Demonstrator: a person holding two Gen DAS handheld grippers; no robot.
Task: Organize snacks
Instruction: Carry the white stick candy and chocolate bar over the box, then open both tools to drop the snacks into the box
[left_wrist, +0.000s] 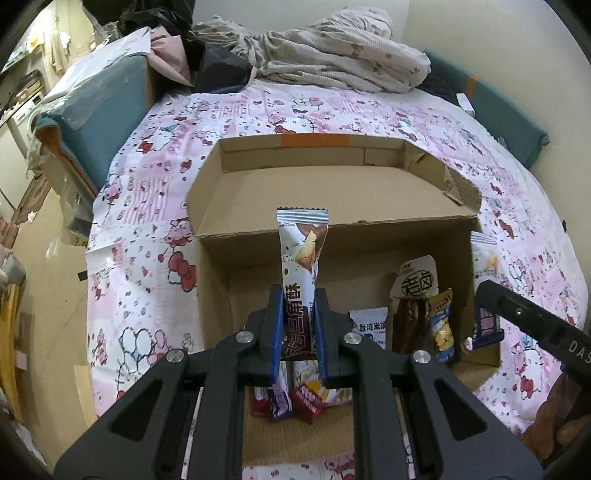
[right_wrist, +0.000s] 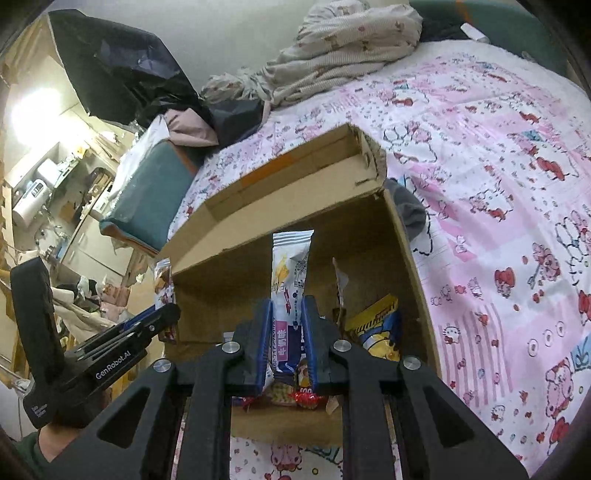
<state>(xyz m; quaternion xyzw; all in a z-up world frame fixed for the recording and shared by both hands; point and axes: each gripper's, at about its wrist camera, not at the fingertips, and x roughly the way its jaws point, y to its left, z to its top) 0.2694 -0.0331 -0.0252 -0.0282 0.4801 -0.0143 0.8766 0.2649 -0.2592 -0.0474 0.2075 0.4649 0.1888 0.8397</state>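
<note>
My left gripper (left_wrist: 298, 295) is shut on a white and brown snack bar (left_wrist: 301, 254), held upright above the open cardboard box (left_wrist: 258, 199). My right gripper (right_wrist: 288, 304) is shut on a white and purple snack bar (right_wrist: 290, 266), also upright over the same box (right_wrist: 369, 229). Inside the box stand a brown jerky pouch (left_wrist: 415, 291), a yellow and blue packet (left_wrist: 441, 325) and a white rice cracker packet (left_wrist: 371, 326). Small red and white snacks (left_wrist: 306, 400) lie on the box floor under my left fingers. The right gripper also shows at the right of the left wrist view (left_wrist: 487, 325).
The box sits on a bed with a pink cartoon-print sheet (left_wrist: 155, 206). A crumpled blanket (left_wrist: 332, 51) and dark clothes (left_wrist: 218, 70) lie at the head. A teal cushion (left_wrist: 92, 110) is on the left. The left gripper's body (right_wrist: 110, 354) is close on the right gripper's left.
</note>
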